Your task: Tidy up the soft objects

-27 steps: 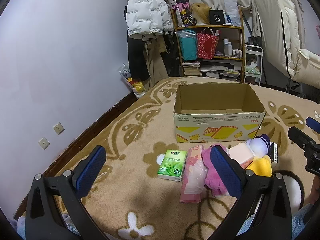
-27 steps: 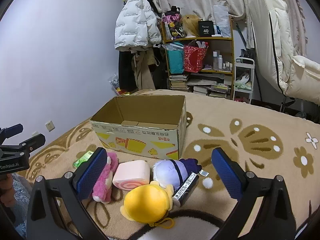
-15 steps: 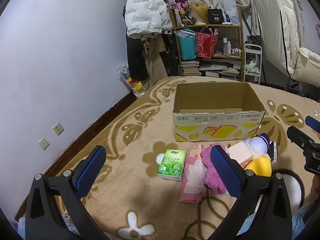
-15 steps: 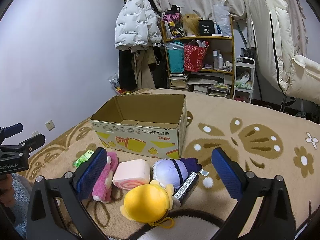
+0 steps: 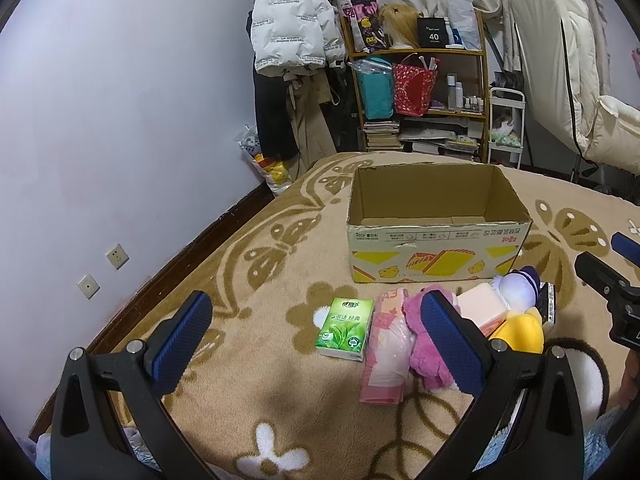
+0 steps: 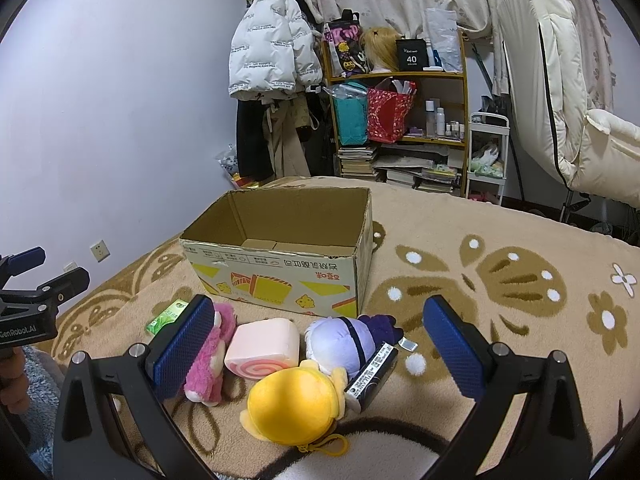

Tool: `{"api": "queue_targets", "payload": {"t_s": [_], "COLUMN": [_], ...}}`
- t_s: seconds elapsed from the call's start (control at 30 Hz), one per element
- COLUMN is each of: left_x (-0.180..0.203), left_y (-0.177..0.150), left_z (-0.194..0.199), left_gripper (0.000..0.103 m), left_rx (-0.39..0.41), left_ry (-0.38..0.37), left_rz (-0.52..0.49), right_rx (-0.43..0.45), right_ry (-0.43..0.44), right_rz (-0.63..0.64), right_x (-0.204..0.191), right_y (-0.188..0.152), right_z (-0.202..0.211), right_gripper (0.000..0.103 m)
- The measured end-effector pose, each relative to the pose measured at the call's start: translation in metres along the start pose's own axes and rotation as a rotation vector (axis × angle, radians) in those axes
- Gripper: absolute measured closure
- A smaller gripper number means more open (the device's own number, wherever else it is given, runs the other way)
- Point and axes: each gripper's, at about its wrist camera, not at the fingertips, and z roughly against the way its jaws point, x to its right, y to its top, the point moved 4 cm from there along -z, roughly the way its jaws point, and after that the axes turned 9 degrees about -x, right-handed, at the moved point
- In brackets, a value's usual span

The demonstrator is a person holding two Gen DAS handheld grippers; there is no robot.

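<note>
Both the left tongs (image 5: 316, 340) and the right tongs (image 6: 320, 344) hung spread wide and empty above the patterned blanket (image 6: 500, 280). The soft toys lay in a row just before the open cardboard box (image 6: 280, 264): a pink plush (image 6: 210, 356), a roll-cake cushion (image 6: 262, 348), a purple-and-white plush (image 6: 344, 340) and a yellow plush (image 6: 292, 404). A green tissue pack (image 5: 346, 328) lay at the left end of the row.
</note>
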Motion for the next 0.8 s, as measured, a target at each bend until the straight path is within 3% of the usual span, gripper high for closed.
{"api": "queue_targets", "payload": {"t_s": [0.8], "left_x": [-0.0004], "left_y": [-0.0020], "left_z": [-0.0011], "left_gripper": [0.000], "left_rx": [-0.008], "left_ry": [0.003], "left_rz": [-0.003], "right_rx": [-0.002], "right_ry": [0.001], "right_rz": [-0.001], "right_x": [0.0000], "right_y": [-0.0001], "right_z": [-0.0004], "right_gripper": [0.000]}}
